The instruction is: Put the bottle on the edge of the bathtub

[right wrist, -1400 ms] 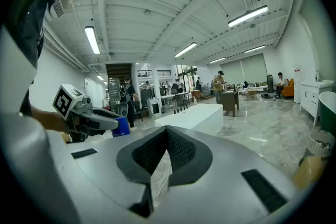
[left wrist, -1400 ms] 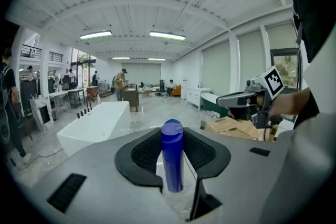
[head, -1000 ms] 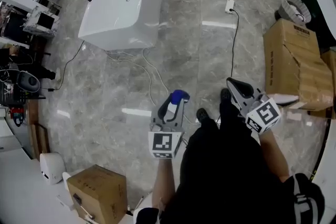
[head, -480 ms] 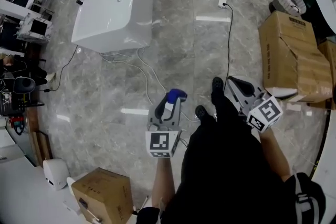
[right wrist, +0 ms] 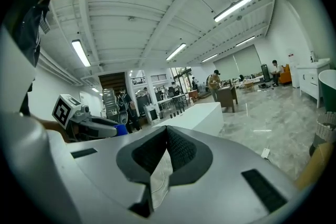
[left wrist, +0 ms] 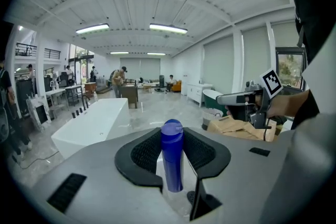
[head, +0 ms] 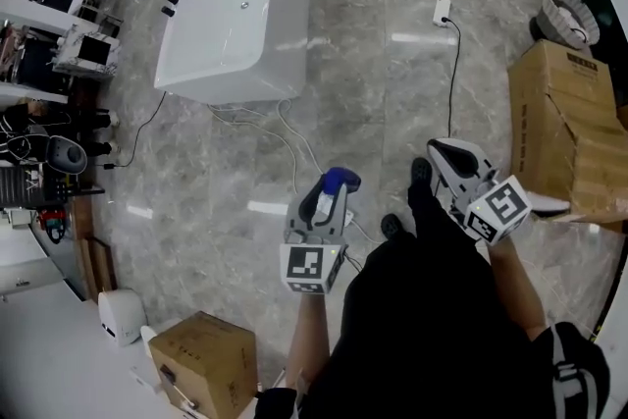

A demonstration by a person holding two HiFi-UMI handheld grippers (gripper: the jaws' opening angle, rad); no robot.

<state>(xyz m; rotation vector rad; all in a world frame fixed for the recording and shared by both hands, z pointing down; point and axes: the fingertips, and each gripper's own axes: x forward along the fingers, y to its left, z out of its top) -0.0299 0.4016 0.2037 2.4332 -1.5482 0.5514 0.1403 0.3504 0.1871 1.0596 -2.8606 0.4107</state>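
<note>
One blue bottle (left wrist: 171,157) sits clamped upright in the left claw (left wrist: 172,138), while the right claw (right wrist: 167,134) has its tips together.

Bottle (left wrist: 171,157) in my left tongs (head: 327,194): smooth blue plastic, slight gloss. Pads (left wrist: 144,152) I read as black, finely ribbed, matt. The shell is grey matt plastic, same on my right tongs (right wrist: 164,147). Bathtub (head: 235,5) ahead of the left tongs: white, smooth, glossy. Floor (head: 373,93) beneath: polished grey veined stone, mirroring lights. Box (head: 564,123) right of the right tongs: matt brown cardboard.
</note>
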